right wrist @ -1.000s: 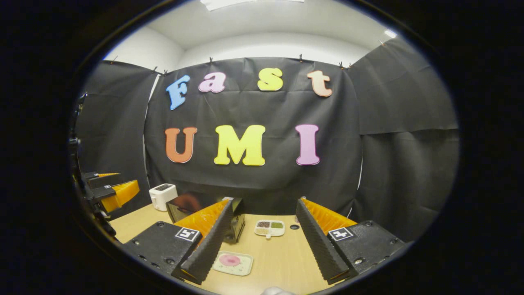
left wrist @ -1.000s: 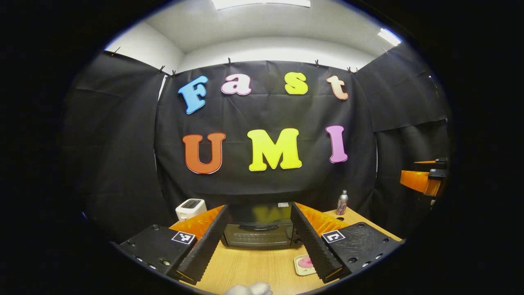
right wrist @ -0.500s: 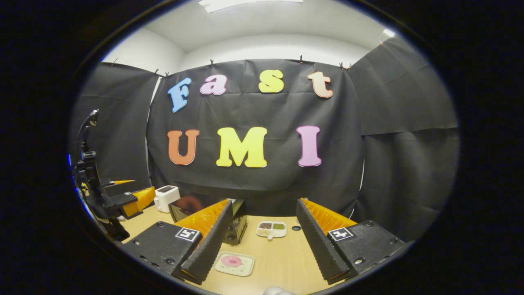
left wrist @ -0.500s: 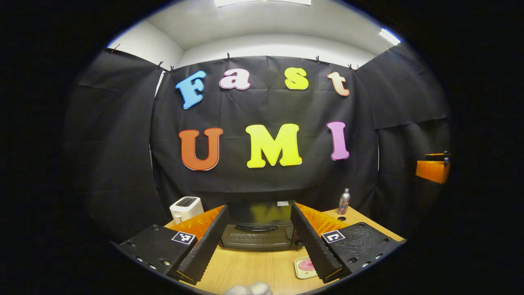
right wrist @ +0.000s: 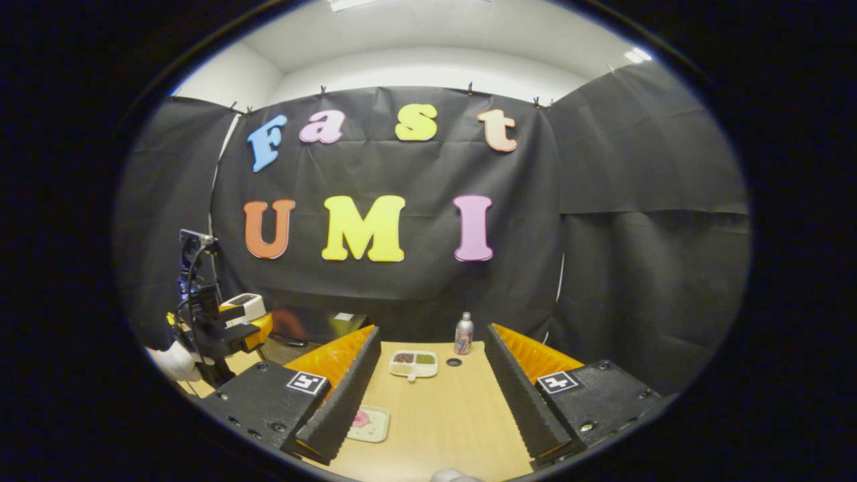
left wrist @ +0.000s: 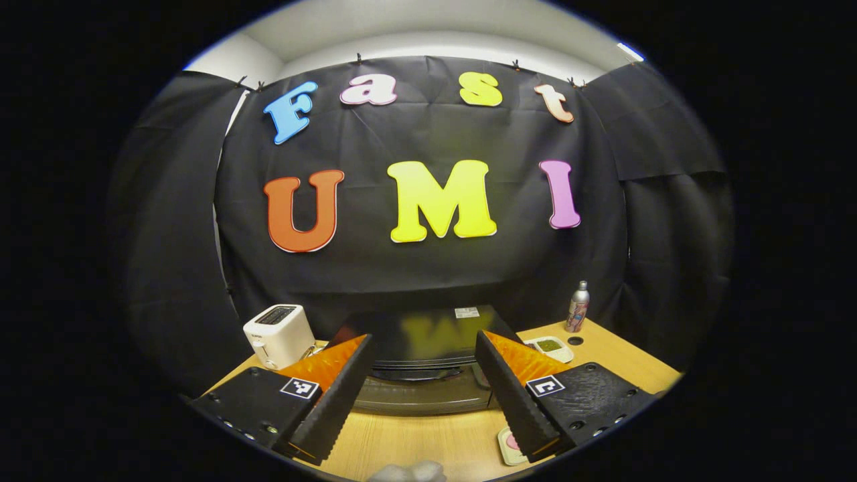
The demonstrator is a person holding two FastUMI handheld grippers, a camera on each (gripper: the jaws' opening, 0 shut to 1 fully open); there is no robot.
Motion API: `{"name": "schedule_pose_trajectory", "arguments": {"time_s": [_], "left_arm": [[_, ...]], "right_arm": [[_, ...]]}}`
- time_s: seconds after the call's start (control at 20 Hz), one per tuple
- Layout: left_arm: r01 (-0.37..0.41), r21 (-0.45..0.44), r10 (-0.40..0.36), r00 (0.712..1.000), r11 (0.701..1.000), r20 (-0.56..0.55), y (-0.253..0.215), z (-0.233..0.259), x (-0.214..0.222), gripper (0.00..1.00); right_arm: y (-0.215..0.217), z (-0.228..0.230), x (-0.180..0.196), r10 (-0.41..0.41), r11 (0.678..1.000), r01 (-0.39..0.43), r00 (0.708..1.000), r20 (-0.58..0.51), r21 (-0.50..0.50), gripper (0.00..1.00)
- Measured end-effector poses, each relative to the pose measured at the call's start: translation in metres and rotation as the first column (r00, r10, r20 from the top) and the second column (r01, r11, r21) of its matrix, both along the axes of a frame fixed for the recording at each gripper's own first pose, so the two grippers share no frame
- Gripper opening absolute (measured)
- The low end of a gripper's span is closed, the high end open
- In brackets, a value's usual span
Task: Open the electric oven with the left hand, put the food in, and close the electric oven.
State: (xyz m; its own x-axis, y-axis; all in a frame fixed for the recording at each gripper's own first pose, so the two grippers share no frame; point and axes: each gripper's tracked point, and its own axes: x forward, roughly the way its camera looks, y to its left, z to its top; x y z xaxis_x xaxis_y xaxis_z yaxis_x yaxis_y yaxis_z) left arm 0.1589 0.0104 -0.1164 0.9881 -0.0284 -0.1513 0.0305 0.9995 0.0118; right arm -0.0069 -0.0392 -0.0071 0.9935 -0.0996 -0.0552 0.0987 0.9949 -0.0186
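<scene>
Straight ahead of the left gripper, in the left gripper view, one black electric oven sits toward the back edge of the wooden table, its door closed and its handle just beyond the two fingers, which stand wide apart around nothing. At the table's near edge, partly hidden by the right-hand finger, lies one small square plate carrying a pink round piece of food; the right gripper view shows the same plate flat beside that gripper's own finger. Behind it one white divided dish holds three fillings, dark brown, green and pale. One metal bottle stands upright at the back edge, with a small dark hole in the tabletop just before it. One white toaster sits at the back left corner, beside the oven. The right gripper hangs above the bare middle of the table, fingers likewise spread and empty. At the left of that view a white-gloved hand holds the other gripper before the oven.
</scene>
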Motion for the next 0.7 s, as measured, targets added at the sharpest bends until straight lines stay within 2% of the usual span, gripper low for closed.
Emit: {"name": "schedule_pose_trajectory", "arguments": {"time_s": [0.3,0.35,0.5,0.6,0.7], "left_arm": [[-0.015,-0.022,0.013,0.996,1.000,-0.088,0.008,-0.051,0.048,0.97],[-0.015,-0.022,0.013,0.995,1.000,-0.099,0.009,-0.057,0.054,0.96],[-0.012,-0.026,0.008,0.991,1.000,-0.135,0.012,-0.074,0.066,0.96],[0.013,-0.053,-0.021,0.985,0.999,-0.172,0.008,-0.087,0.068,0.97],[0.017,-0.034,-0.022,0.986,0.999,-0.163,0.013,-0.085,0.067,0.98]], "right_arm": [[-0.012,-0.008,0.001,-0.063,0.998,0.063,0.997,-0.045,-0.020,0.96],[-0.012,-0.008,0.003,-0.069,0.997,0.068,0.996,-0.050,-0.021,0.99],[-0.008,-0.010,0.010,-0.076,0.997,0.074,0.995,-0.062,-0.027,0.96],[-0.004,-0.012,0.013,-0.074,0.997,0.072,0.995,-0.072,-0.030,0.96],[0.001,-0.014,0.018,-0.067,0.997,0.065,0.995,-0.076,-0.031,1.00]]}}
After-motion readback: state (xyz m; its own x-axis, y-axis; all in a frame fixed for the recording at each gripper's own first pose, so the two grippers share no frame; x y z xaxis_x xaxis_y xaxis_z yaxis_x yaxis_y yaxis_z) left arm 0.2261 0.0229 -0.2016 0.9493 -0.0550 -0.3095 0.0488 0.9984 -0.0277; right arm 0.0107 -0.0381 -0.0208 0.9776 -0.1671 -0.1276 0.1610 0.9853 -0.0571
